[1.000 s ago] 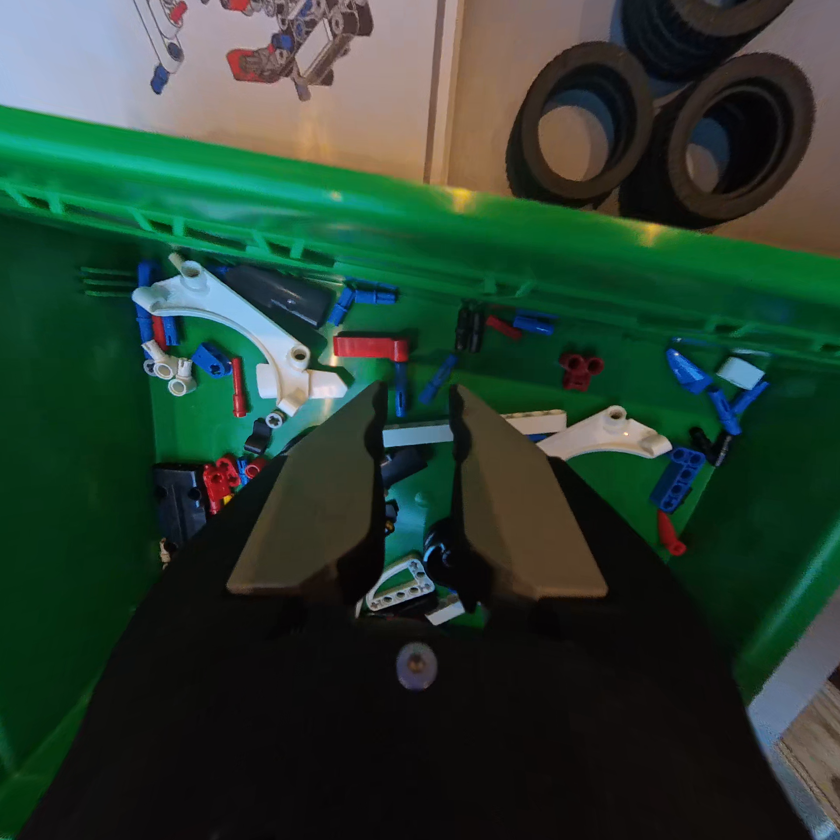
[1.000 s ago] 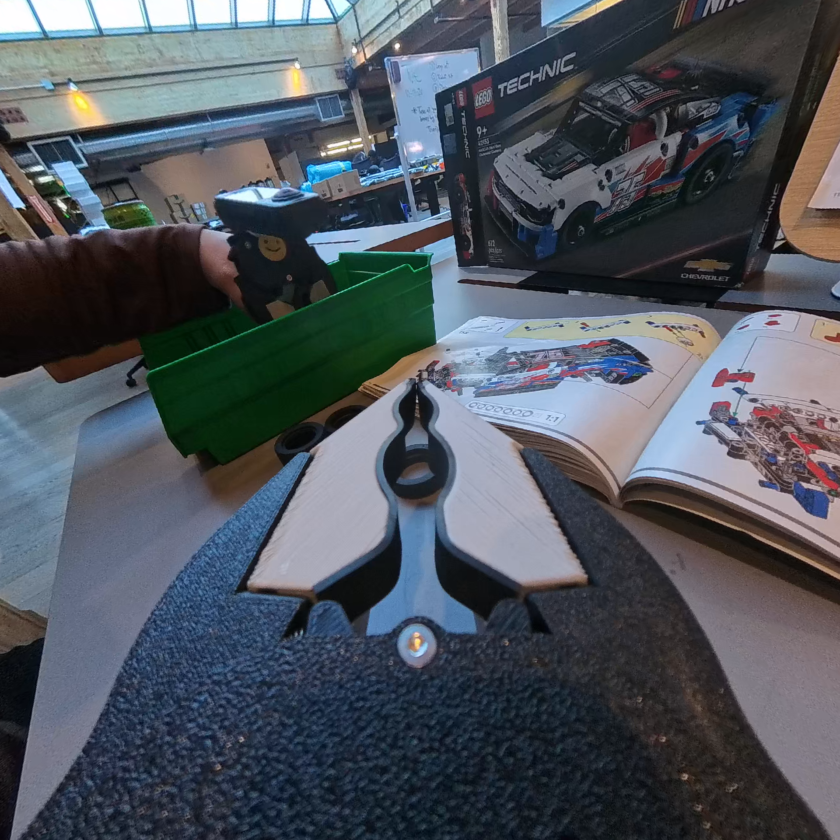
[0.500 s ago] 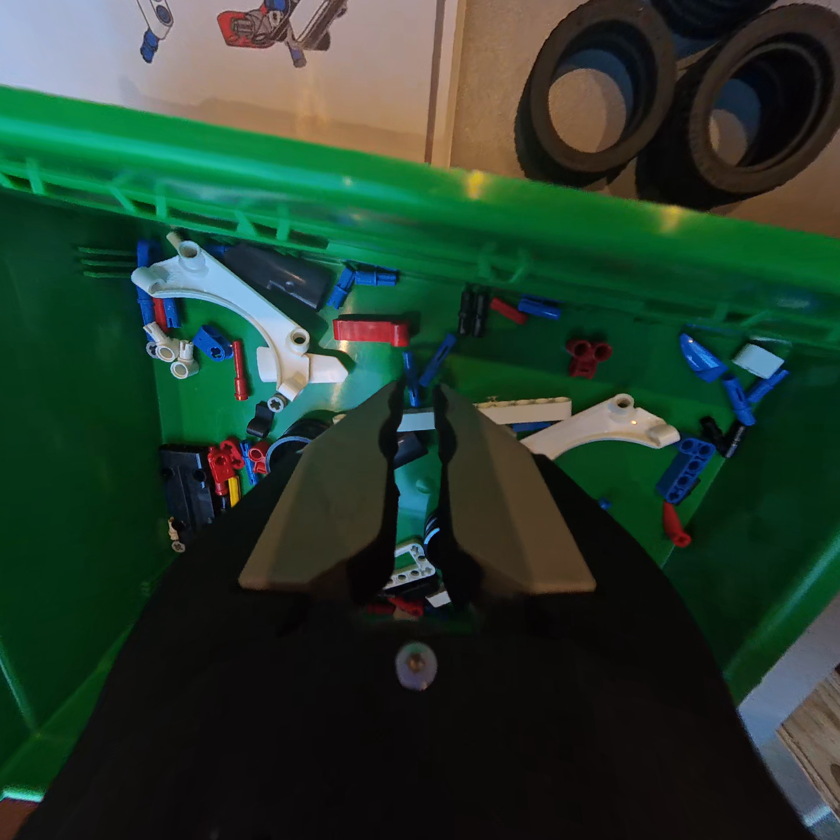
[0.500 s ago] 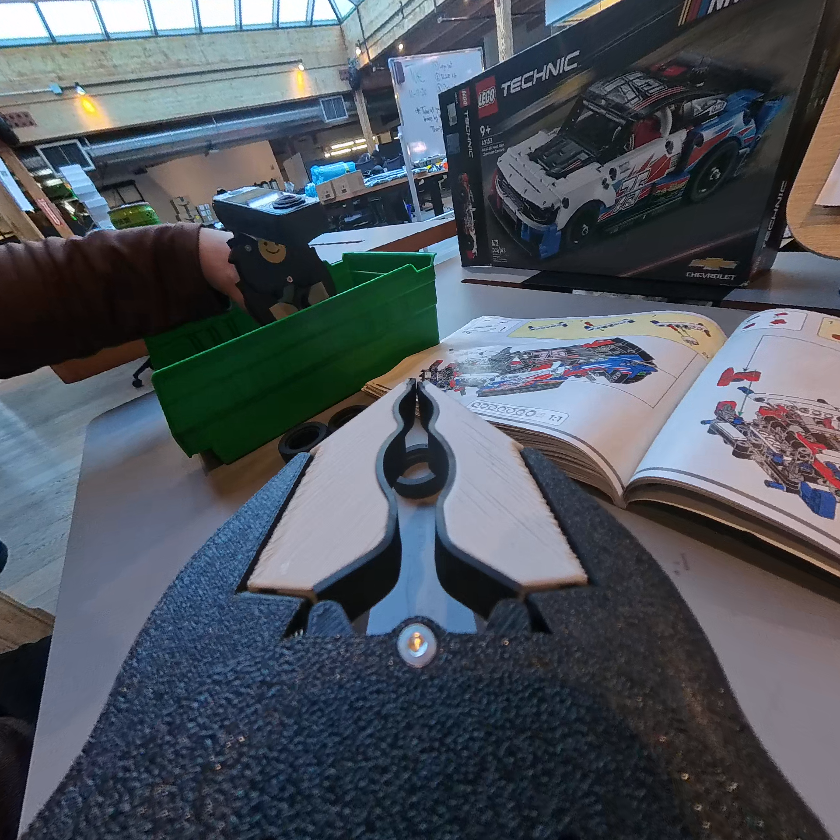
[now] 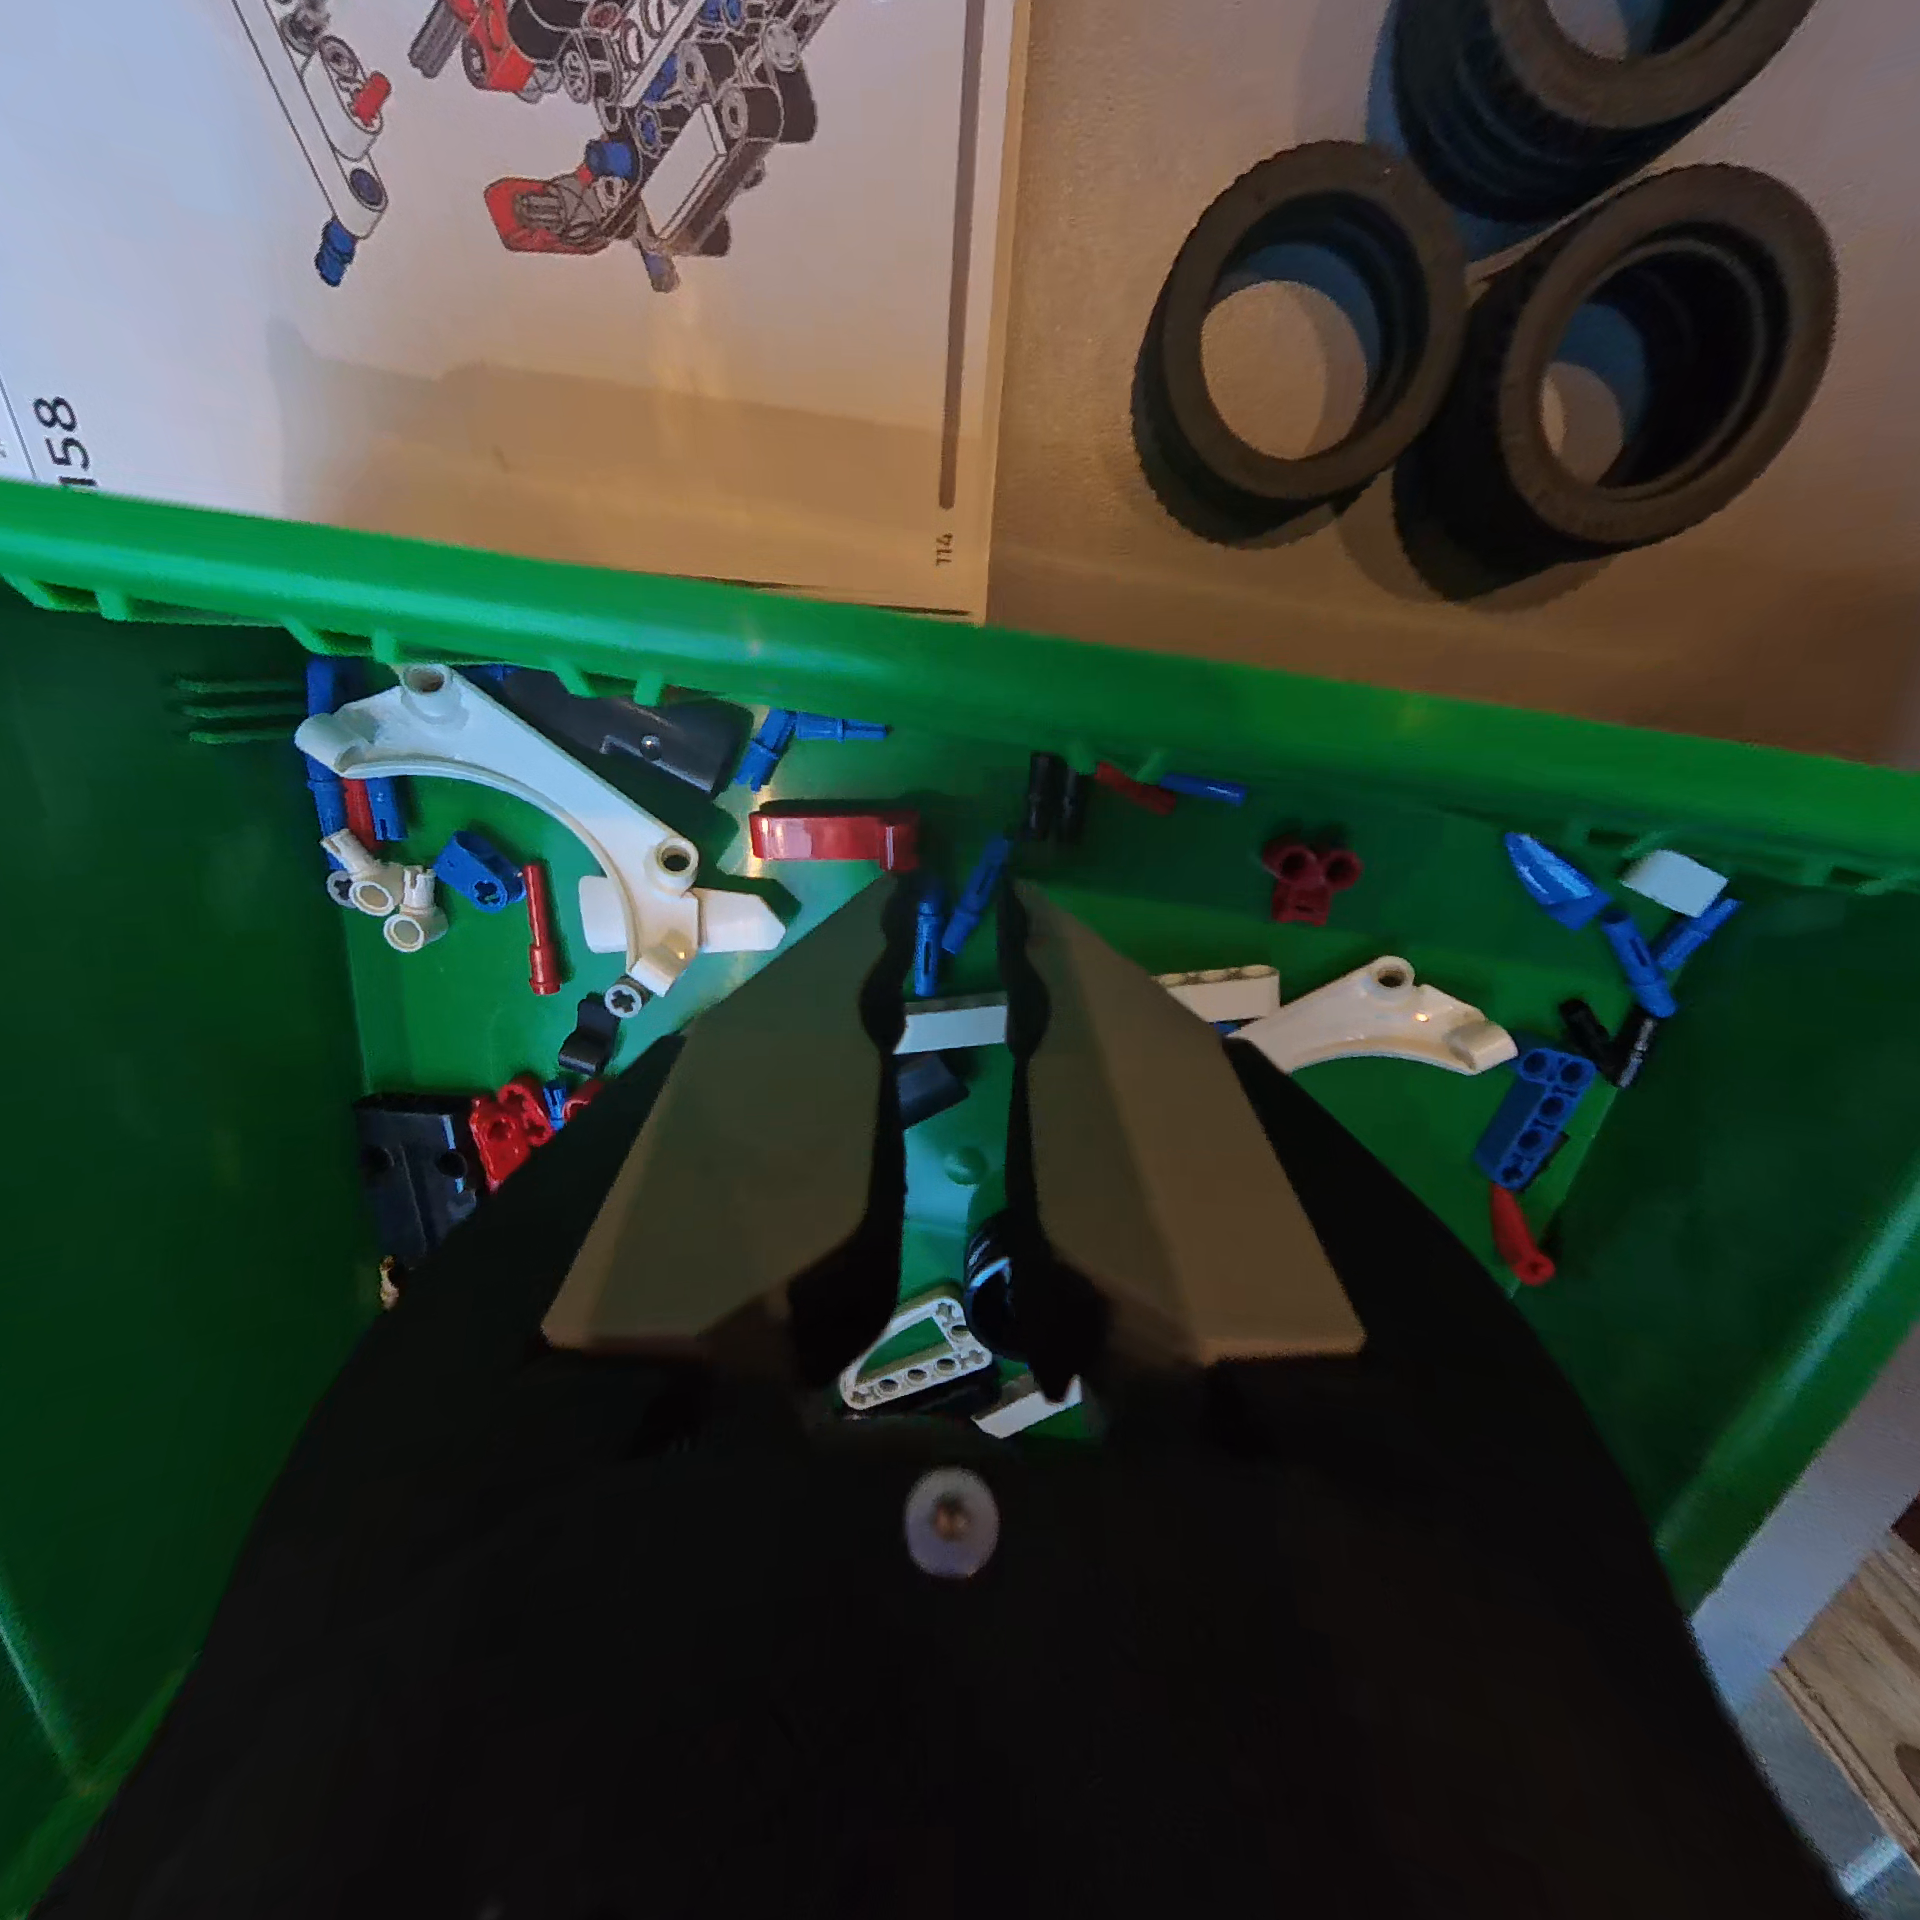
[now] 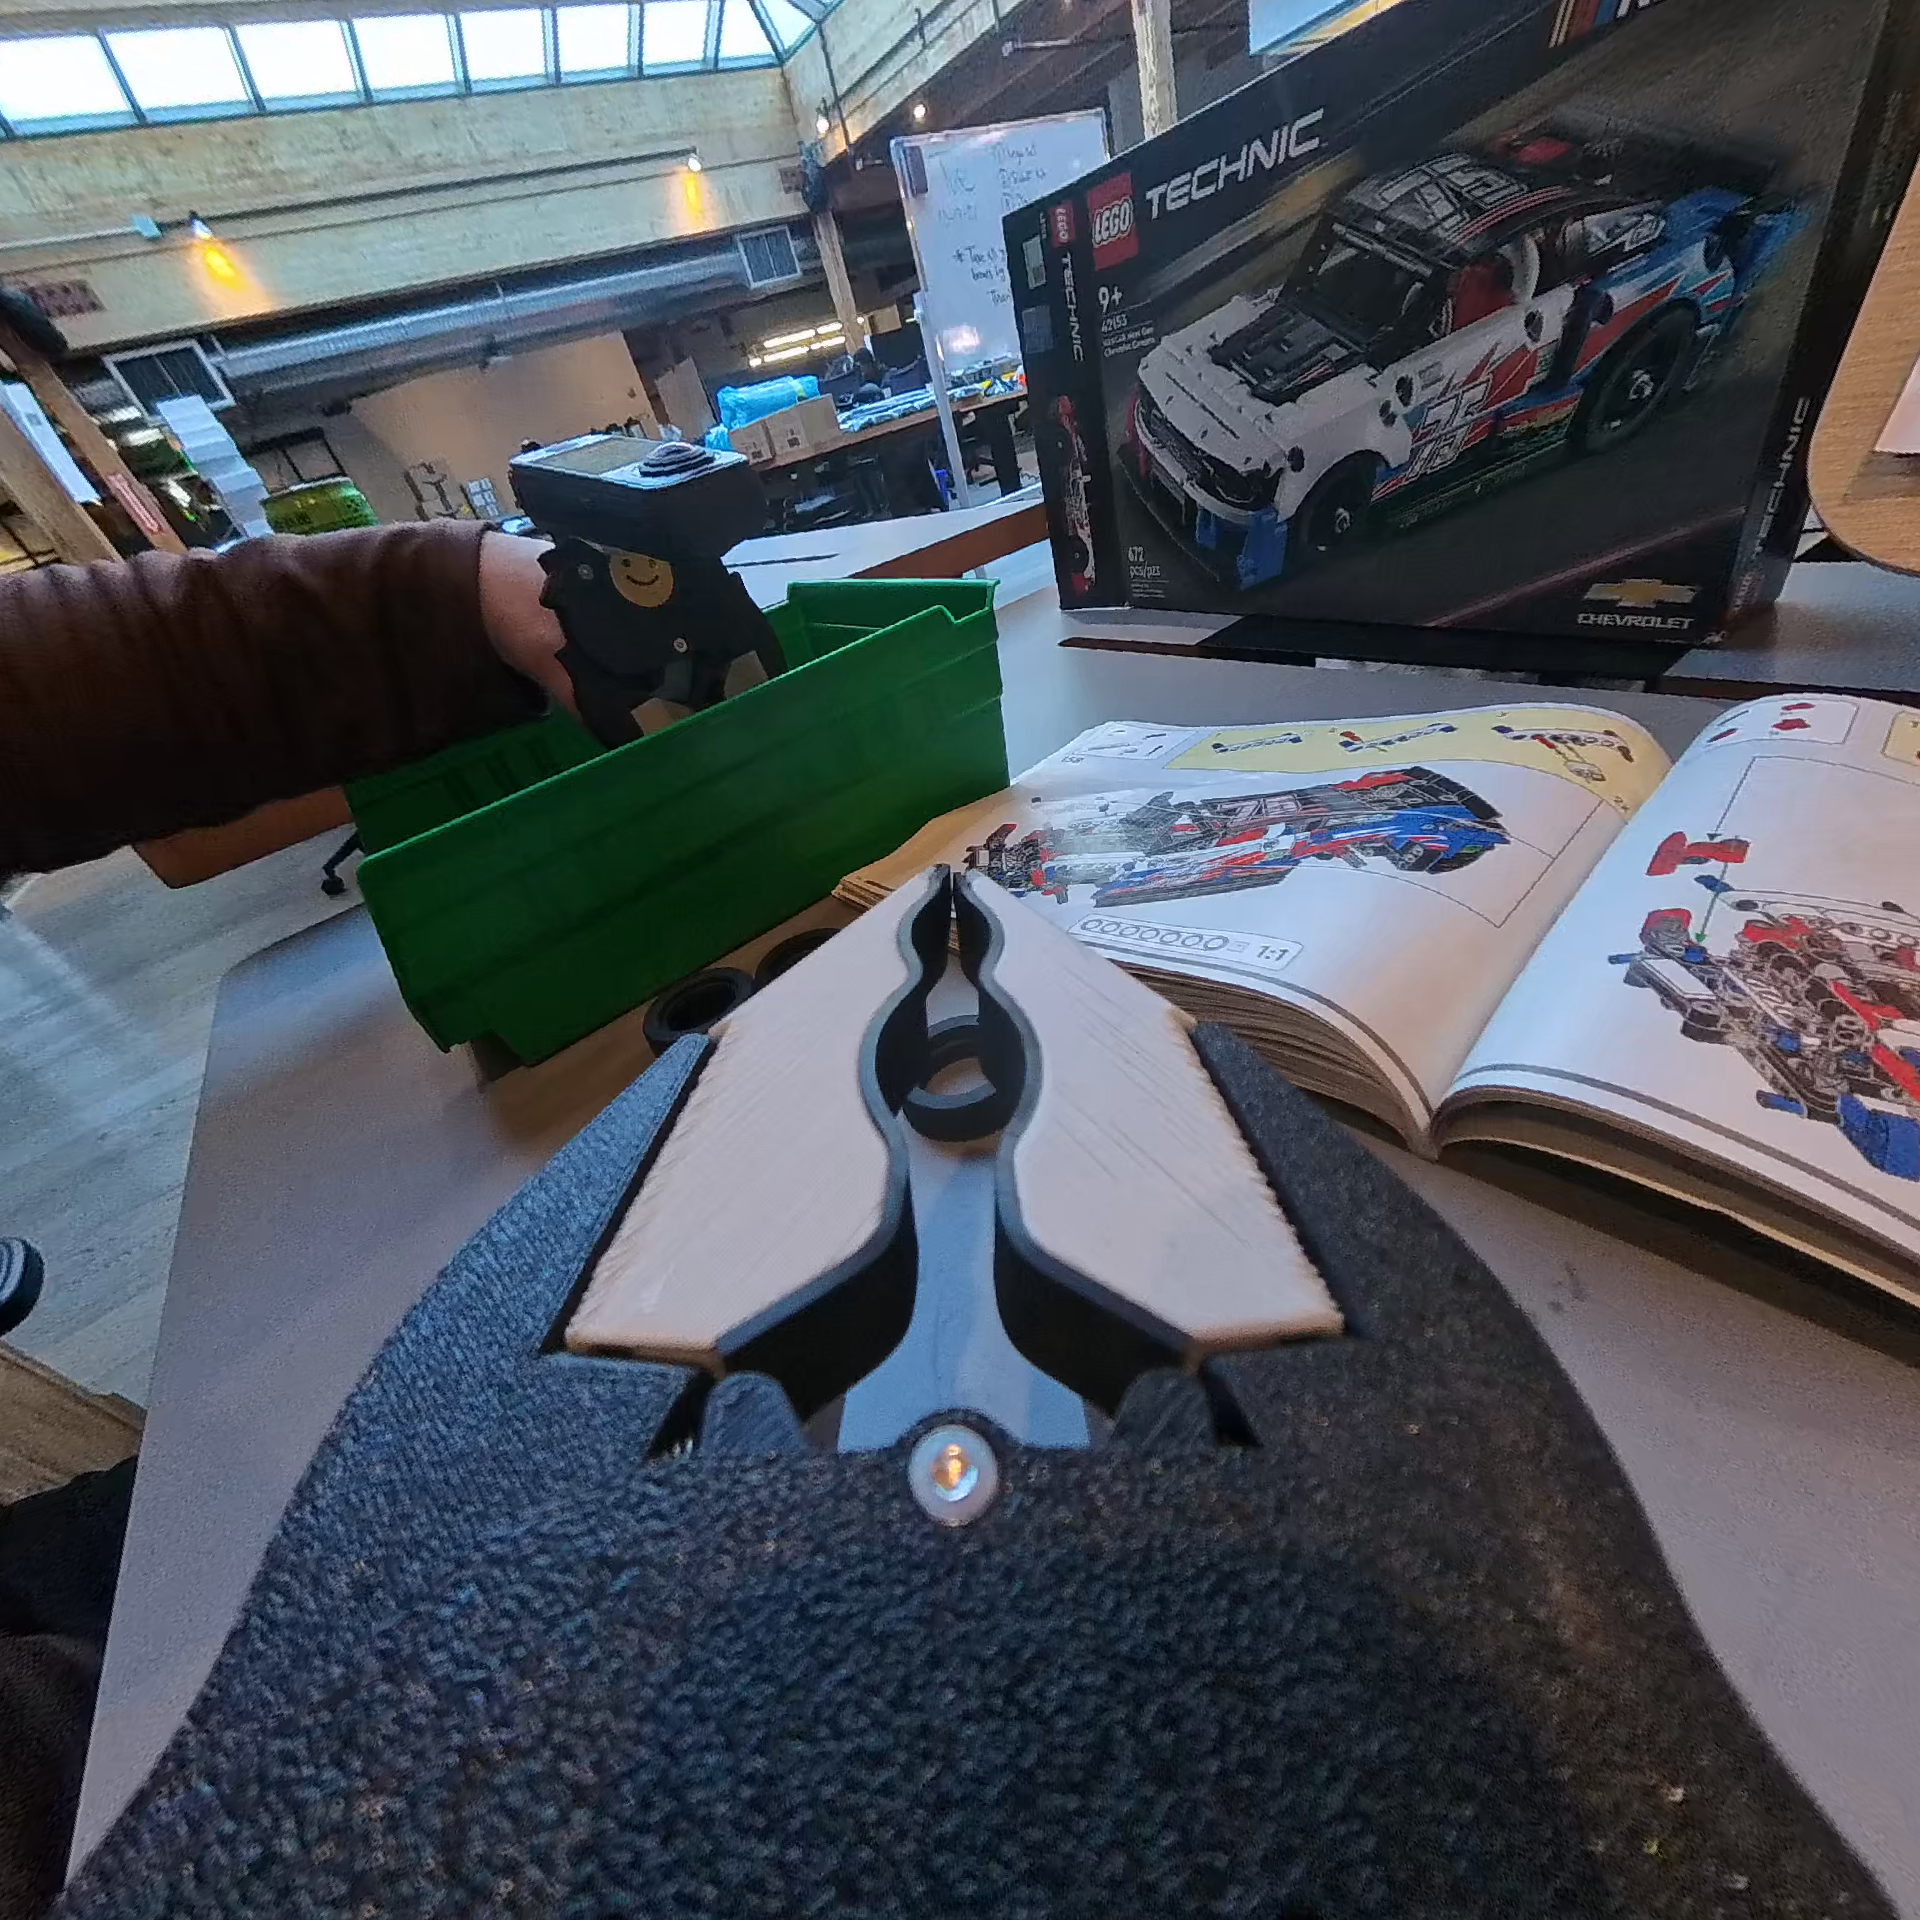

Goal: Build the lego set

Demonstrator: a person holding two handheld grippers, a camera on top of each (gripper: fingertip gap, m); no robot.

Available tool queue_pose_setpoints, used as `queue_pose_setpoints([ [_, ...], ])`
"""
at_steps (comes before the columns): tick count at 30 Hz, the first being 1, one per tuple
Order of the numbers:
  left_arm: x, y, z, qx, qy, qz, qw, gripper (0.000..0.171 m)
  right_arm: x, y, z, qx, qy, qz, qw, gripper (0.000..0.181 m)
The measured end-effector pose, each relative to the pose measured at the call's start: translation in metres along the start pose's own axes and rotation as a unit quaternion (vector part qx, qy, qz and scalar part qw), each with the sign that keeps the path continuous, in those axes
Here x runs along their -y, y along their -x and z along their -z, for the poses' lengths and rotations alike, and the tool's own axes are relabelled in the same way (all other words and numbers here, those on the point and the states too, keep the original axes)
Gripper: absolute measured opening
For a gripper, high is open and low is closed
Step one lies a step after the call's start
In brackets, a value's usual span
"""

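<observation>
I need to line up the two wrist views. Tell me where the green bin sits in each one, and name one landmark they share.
Left wrist view: the green bin fills the lower part of the picture, seen from above, with loose pieces on its floor and the left tool inside it.
Right wrist view: it stands left of centre on the table, beyond the right tool.
Shared landmark: the open instruction book beside the bin.

Left gripper (image 5: 948,904) hangs inside the green bin (image 5: 1039,675), fingers slightly parted over loose blue pins (image 5: 971,894); black tyres (image 5: 1496,332) beyond.
</observation>
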State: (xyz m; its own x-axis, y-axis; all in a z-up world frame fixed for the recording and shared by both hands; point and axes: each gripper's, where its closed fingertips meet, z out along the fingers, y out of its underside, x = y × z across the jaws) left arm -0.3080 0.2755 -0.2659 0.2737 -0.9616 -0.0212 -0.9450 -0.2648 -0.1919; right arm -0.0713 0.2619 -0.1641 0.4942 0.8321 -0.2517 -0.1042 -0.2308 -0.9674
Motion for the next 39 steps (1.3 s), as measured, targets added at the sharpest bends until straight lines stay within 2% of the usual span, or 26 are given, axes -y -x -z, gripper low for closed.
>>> queue_pose_setpoints([
  [1,-0.001,0.001,0.0,0.004,0.002,-0.001,1.0,0.007,0.0,0.0,0.0,0.0,0.0,-0.001,1.0,0.0],
  [7,-0.005,0.0,0.002,0.019,0.003,-0.017,1.0,0.006,0.0,0.0,0.0,0.002,0.0,-0.002,1.0,0.0],
  [9,-0.002,0.002,0.007,0.03,-0.011,-0.02,0.999,0.0,0.0,0.0,0.0,0.002,0.0,-0.002,1.0,0.0],
  [13,-0.001,0.006,0.019,0.045,-0.026,-0.009,0.999,0.0,0.0,0.001,0.0,0.002,0.001,-0.001,1.0,0.0],
  [18,-0.008,0.011,0.018,0.056,-0.02,0.004,0.998,0.0,0.0,0.002,0.0,0.005,0.001,0.0,1.0,0.0],
  [22,-0.01,0.03,0.016,0.106,-0.01,0.016,0.994,0.006,-0.001,0.002,0.0,0.006,0.001,-0.001,1.0,0.0],
  [29,-0.02,0.037,0.005,0.103,0.005,0.029,0.994,0.011,0.0,0.002,0.0,0.007,0.0,-0.006,1.0,0.0],
  [39,-0.018,0.034,0.003,0.067,0.007,0.037,0.997,0.002,0.0,0.001,0.0,0.01,-0.002,-0.017,1.0,0.0],
])
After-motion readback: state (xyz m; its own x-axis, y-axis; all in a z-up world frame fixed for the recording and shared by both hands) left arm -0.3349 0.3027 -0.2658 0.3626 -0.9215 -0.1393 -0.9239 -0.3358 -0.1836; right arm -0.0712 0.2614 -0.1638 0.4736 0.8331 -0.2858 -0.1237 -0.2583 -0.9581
